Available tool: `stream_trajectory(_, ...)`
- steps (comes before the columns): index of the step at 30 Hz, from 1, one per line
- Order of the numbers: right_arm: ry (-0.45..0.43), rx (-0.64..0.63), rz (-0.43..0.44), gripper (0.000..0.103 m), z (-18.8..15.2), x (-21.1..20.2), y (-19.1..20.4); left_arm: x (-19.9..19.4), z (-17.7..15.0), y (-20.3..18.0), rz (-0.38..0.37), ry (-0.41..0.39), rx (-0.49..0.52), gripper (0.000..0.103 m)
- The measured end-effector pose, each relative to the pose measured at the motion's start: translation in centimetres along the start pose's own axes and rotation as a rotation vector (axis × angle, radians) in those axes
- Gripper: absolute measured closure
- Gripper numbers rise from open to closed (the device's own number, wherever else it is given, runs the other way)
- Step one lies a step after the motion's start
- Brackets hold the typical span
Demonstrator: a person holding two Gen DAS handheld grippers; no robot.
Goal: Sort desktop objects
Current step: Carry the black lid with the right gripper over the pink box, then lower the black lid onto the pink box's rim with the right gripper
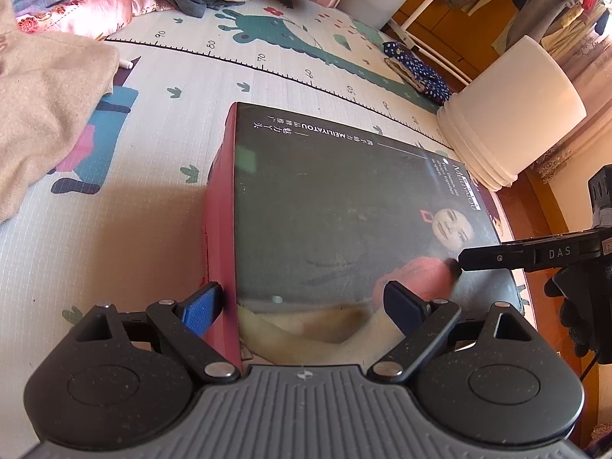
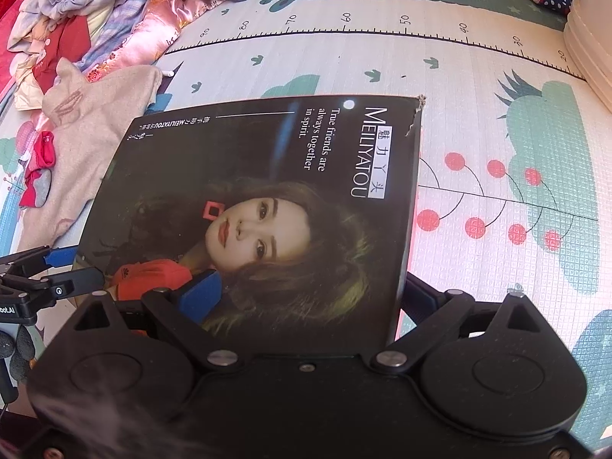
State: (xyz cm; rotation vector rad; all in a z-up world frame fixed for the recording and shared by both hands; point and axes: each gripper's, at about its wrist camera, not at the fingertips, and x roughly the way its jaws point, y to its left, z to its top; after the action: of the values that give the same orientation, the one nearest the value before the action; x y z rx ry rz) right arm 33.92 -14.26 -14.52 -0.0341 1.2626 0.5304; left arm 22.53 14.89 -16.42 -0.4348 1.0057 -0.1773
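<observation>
Both my grippers straddle the edges of a black box on the play mat.

The box (image 2: 267, 206) is closed, so I cannot tell what is in it; a white bucket (image 1: 512, 114) lies on its side beyond it, contents unseen. The box has a glossy black lid with a printed portrait, white "MEILIYATOU" lettering, red sides and a torn far corner. It rests on the patterned mat (image 1: 114, 229). My left gripper (image 1: 306, 306) stands wide over the near left edge, pads not clearly pressing. My right gripper (image 2: 310, 298) spans the right edge; whether it grips I cannot tell.
</observation>
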Motion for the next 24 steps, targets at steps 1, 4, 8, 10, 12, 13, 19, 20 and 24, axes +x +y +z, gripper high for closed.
stream_trajectory(1,0.003,0.001,-0.001,0.005,0.0,0.0,-0.1,0.1,0.1,-0.1,0.007,-0.001,0.005,0.012)
stream_trajectory(4,0.001,0.009,-0.01,0.005,-0.2,-0.2,-0.6,0.1,0.2,-0.4,0.013,-0.02,0.012,0.012)
stream_trajectory(8,-0.029,0.012,-0.031,0.005,-0.2,-0.7,-1.1,0.0,0.3,-0.6,0.02,-0.037,0.02,0.012)
stream_trajectory(10,-0.05,0.011,-0.06,0.007,-0.1,-1.0,-1.4,-0.1,0.3,-0.7,0.02,-0.05,0.025,0.012)
stream_trajectory(12,-0.057,0.016,-0.071,0.008,0.0,-1.1,-1.7,0.0,0.3,-0.7,0.026,-0.045,0.025,0.012)
stream_trajectory(13,-0.061,0.023,-0.073,0.01,0.0,-1.2,-1.9,0.1,0.3,-0.7,0.042,-0.044,0.022,0.012)
stream_trajectory(19,-0.091,0.049,-0.116,0.019,0.1,-1.5,-3.0,0.8,0.0,-0.4,0.065,-0.028,-0.024,0.012)
stream_trajectory(20,-0.093,0.055,-0.122,0.02,0.1,-1.5,-3.2,1.0,-0.1,-0.3,0.079,-0.019,-0.027,0.012)
stream_trajectory(24,-0.077,0.113,-0.1,0.021,-0.1,-1.2,-4.2,1.5,-0.5,0.7,0.038,0.002,-0.11,0.012)
